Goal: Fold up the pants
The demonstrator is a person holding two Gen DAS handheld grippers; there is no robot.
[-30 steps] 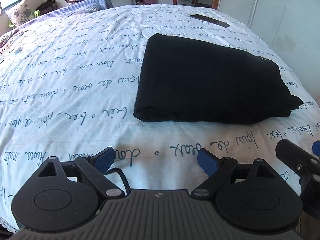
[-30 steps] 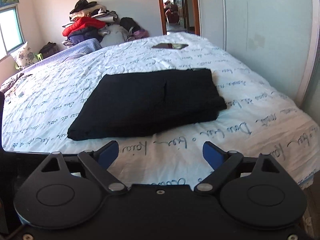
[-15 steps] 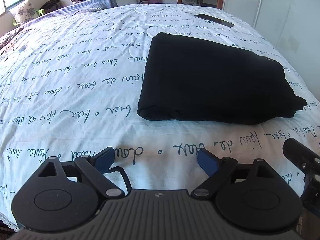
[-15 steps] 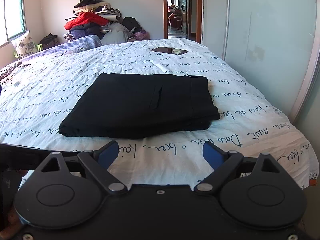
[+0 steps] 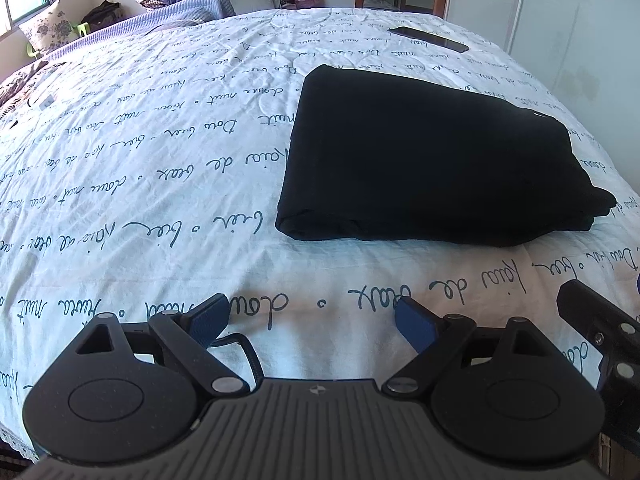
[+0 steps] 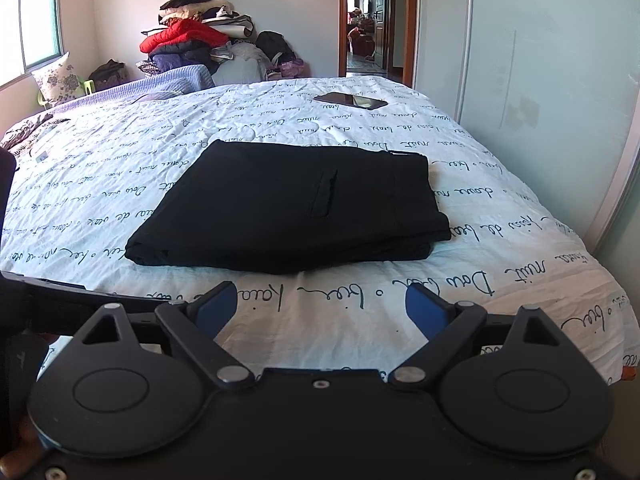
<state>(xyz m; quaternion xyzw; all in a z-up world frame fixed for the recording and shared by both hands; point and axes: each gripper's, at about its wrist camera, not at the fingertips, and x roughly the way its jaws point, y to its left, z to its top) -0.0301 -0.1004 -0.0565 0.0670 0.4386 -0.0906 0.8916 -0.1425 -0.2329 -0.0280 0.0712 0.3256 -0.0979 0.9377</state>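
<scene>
The black pants [image 5: 432, 160] lie folded into a flat rectangle on the bed; they also show in the right wrist view [image 6: 292, 208], back pocket facing up. My left gripper [image 5: 310, 320] is open and empty, held back from the pants' near left corner above the sheet. My right gripper [image 6: 322, 310] is open and empty, held back from the pants' near edge. Part of the right gripper's body [image 5: 600, 328] shows at the right edge of the left wrist view.
The bed has a white sheet with dark script [image 5: 160, 160]. A dark phone [image 6: 350, 100] lies beyond the pants. A clothes pile [image 6: 192, 44] and a pillow [image 6: 56, 78] are at the far end. A pale wardrobe [image 6: 540, 80] stands on the right.
Both grippers have drawn back slightly from the pants and the right one has risen. The pants have not moved. Both jaws stay open.
</scene>
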